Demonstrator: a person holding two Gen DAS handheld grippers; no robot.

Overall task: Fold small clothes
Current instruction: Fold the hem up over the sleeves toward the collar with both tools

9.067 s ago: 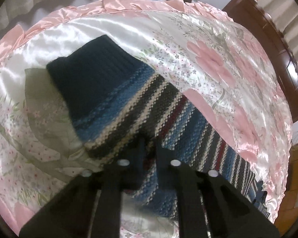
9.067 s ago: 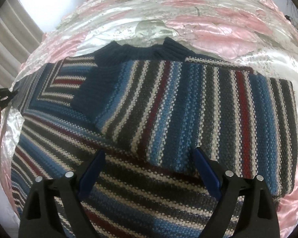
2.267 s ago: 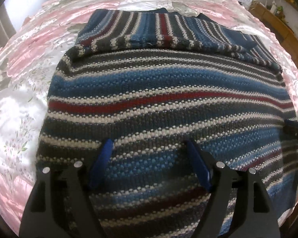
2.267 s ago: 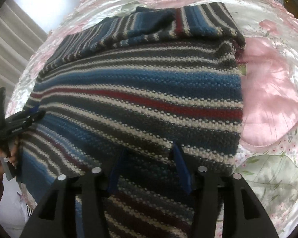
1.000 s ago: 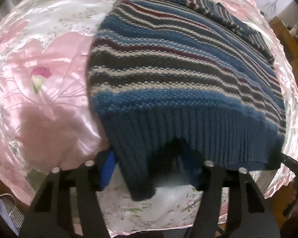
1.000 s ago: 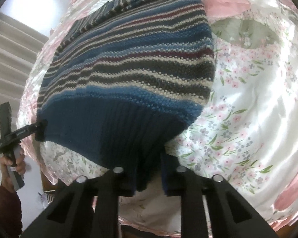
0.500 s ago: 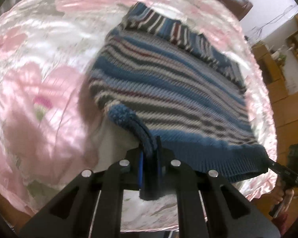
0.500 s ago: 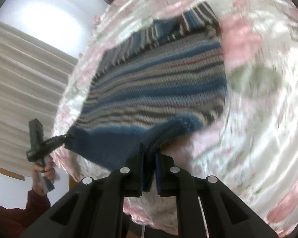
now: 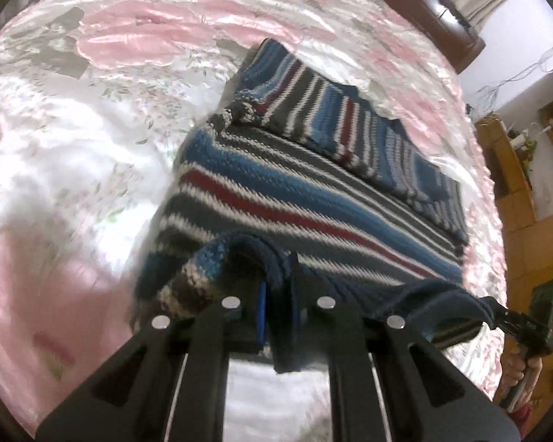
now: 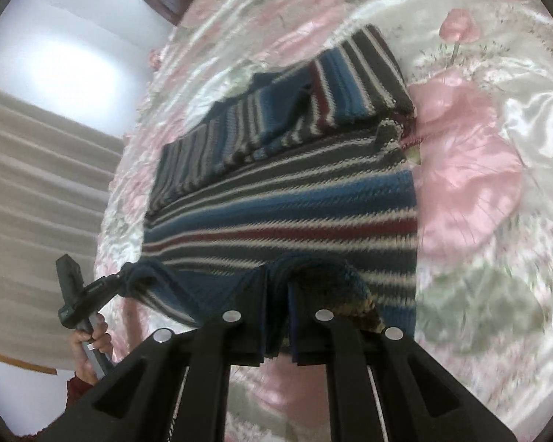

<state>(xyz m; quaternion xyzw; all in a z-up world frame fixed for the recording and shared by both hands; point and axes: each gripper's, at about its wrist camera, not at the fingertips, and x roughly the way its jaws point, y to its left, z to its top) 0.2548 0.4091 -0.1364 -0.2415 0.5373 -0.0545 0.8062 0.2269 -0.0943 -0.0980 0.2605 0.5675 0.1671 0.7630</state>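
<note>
Here, the left tool [image 9: 276, 294] is clamped tight on one corner of the navy ribbed hem of a striped sweater [image 9: 313, 199], and the right tool [image 10: 278, 302] pinches the other corner. The hem is lifted between them; the rest of the sweater lies on a pink floral satin bedspread [image 9: 73, 140].
</note>
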